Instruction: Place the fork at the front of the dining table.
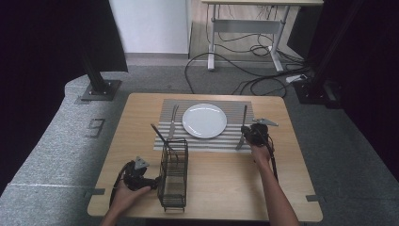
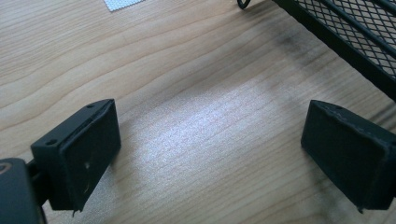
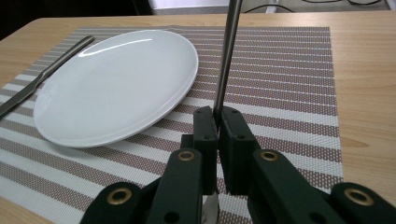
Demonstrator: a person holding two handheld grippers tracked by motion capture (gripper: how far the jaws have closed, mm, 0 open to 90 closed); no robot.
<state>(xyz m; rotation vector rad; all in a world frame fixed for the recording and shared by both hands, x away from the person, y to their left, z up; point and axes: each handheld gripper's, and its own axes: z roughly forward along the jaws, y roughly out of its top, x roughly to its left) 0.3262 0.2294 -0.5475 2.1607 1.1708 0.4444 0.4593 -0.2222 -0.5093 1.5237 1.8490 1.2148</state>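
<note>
I hold the left gripper (image 1: 151,181) low at the near left, hand (image 1: 124,195) wrapped around its body, jaws pointing toward the right; in the left gripper view both jaws stand wide apart with nothing between them. My right forearm (image 1: 277,195) extends forward, and the right gripper (image 1: 244,131) points away from me, apparently angled downward. Its jaws are clamped on a thin metal handle (image 3: 227,56).

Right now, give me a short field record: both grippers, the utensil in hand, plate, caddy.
right gripper: shut on utensil
utensil: metal handle between the jaws, right of plate, over mat
left gripper: open, nothing between the jaws, beside caddy
plate: white, bare, centred on striped mat
knife: on mat, left of plate
caddy: black wire, near table edge
</note>
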